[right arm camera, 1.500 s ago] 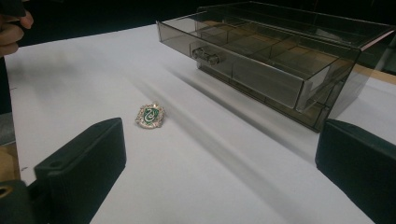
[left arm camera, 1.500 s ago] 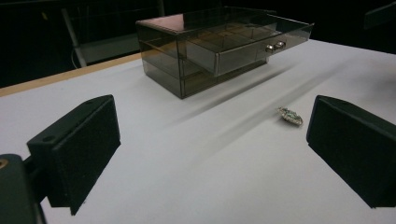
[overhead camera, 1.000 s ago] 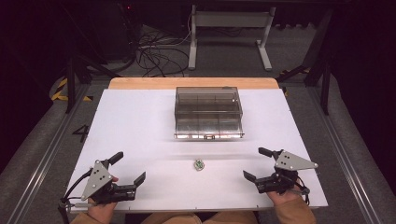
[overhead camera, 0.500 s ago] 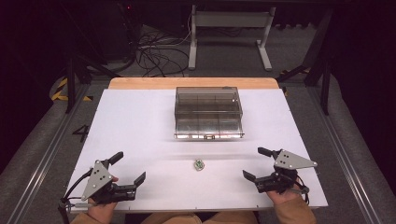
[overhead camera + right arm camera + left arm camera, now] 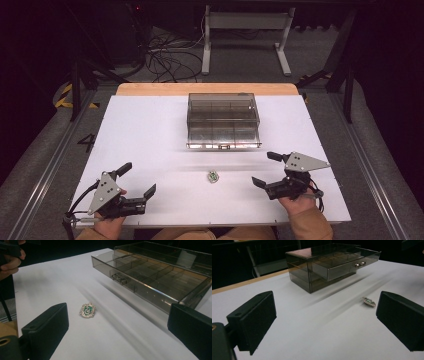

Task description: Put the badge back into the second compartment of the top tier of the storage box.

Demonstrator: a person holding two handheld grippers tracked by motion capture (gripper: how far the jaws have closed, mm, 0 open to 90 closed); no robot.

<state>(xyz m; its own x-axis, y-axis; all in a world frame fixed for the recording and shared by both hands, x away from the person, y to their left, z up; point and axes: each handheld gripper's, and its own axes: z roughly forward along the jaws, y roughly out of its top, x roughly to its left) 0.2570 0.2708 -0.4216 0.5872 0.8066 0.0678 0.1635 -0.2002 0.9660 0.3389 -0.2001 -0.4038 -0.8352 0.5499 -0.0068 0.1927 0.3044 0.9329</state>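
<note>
At the left, the left gripper (image 5: 136, 182) rests low at the near edge of the white table (image 5: 140, 130), held in a hand, jaws spread wide and holding nothing; it points toward the middle. Between the two grippers lies a small green and silver badge (image 5: 213, 176), flat on the table, apart from both; just beyond it stands a smoky clear drawer box (image 5: 223, 120), its top drawer pulled out and divided into compartments. At the right, the right gripper (image 5: 265, 169) sits likewise low, jaws parted and empty, nearer the badge. The work looks barely begun; the next move likely calls for closing on the thin badge, then carrying it to the drawer.
</note>
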